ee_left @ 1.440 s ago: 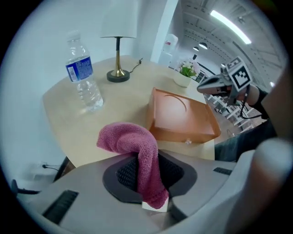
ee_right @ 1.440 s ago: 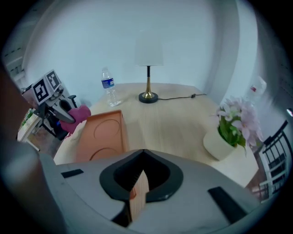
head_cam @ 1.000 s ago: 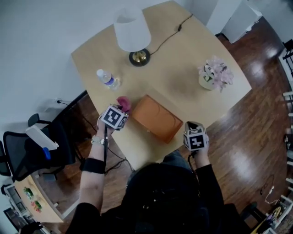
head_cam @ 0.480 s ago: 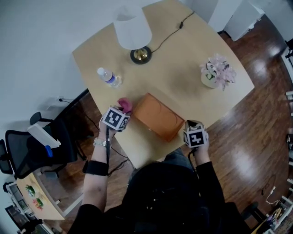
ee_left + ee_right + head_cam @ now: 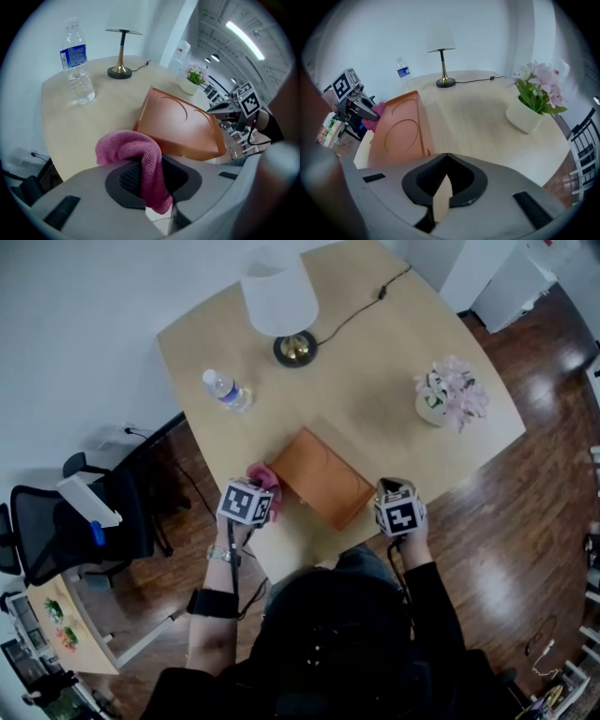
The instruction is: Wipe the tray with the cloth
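Pink cloth [image 5: 124, 147] clamped in left hand-held gripper [image 5: 152, 185], just beside orange tray [image 5: 323, 479] on counter [image 5: 375, 362]. Empty right hand-held gripper [image 5: 443, 187], jaws closed, near tray's other end. Likely approach step; next, press cloth onto tray, sweep.

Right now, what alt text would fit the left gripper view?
The left gripper has its fingers shut on a pink cloth that droops over them, in front of an orange tray. Beyond, on the wooden table, stand a water bottle, a lamp and potted flowers.
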`<state>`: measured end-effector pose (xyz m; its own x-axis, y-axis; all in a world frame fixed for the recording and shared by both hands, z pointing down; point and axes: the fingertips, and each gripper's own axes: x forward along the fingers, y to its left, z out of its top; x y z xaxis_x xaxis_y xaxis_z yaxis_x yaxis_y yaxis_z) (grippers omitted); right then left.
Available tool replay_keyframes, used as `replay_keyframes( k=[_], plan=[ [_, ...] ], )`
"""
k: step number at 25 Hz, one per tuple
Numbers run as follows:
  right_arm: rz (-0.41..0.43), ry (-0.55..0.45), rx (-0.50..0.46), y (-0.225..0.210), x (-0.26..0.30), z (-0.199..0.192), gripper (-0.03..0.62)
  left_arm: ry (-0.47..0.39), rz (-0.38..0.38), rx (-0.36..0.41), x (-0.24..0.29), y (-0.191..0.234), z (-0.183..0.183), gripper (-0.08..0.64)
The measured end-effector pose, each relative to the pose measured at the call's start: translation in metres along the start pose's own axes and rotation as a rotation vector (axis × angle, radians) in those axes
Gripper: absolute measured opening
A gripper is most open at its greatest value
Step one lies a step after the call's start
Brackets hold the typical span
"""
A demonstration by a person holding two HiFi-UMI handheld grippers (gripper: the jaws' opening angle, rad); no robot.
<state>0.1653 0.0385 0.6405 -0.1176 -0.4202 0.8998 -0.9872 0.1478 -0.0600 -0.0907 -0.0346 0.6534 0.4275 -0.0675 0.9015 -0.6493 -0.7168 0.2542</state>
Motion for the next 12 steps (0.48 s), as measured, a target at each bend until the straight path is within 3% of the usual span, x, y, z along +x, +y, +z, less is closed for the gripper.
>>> replay_keyframes(
  k=[2, 6, 10, 12],
  plan=[
    [0.009, -0.004, -0.02, -0.001, 0.001, 0.003, 0.006, -0.003, -0.001, 0.002, 0.007, -0.008, 0.006, 0.09],
    [0.047, 0.0, -0.072, 0.002, 0.003, 0.005, 0.006, 0.04, -0.049, 0.088, 0.024, -0.056, -0.002, 0.091],
    [0.082, 0.003, -0.13, 0.005, 0.005, 0.006, 0.006, 0.054, -0.011, 0.084, 0.026, -0.081, -0.018, 0.091],
    [0.085, 0.005, -0.154, 0.004, 0.006, 0.006, 0.006, 0.041, -0.032, 0.086, 0.022, -0.096, -0.021, 0.091]
  ],
)
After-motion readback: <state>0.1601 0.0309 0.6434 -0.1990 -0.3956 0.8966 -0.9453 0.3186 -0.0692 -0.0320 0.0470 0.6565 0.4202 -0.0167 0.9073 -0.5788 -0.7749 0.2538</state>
